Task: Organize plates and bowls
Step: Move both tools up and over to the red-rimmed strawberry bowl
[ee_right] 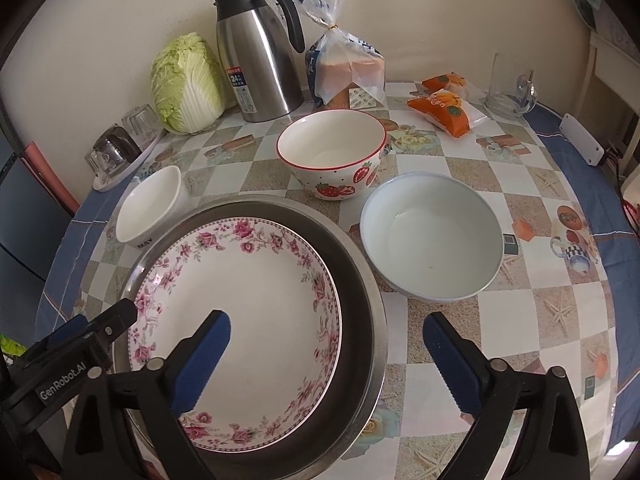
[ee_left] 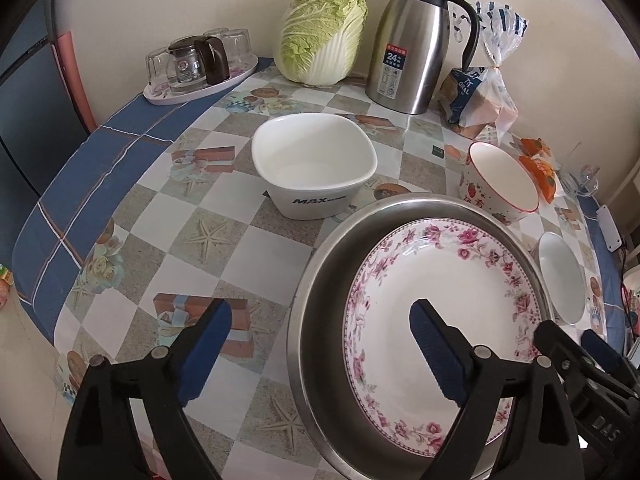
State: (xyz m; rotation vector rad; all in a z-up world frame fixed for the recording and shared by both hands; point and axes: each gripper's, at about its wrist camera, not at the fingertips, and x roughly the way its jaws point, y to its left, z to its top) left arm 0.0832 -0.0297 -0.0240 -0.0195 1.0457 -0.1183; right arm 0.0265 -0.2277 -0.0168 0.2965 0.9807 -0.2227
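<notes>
Both grippers, left gripper [ee_left: 320, 360] and right gripper [ee_right: 326, 364], hung spread wide and empty at the bottom of each frame, straddling the steel pan's [ee_right: 372, 288] rim. Inside lay the flowered plate [ee_right: 248, 292], low and centre: stiff, glazed, slippery, breakable, probably best pinched by its rim. Loose beyond stood the square bowl [ee_left: 316, 170], strawberry bowl [ee_right: 332, 152] and pale bowl [ee_right: 432, 236].
</notes>
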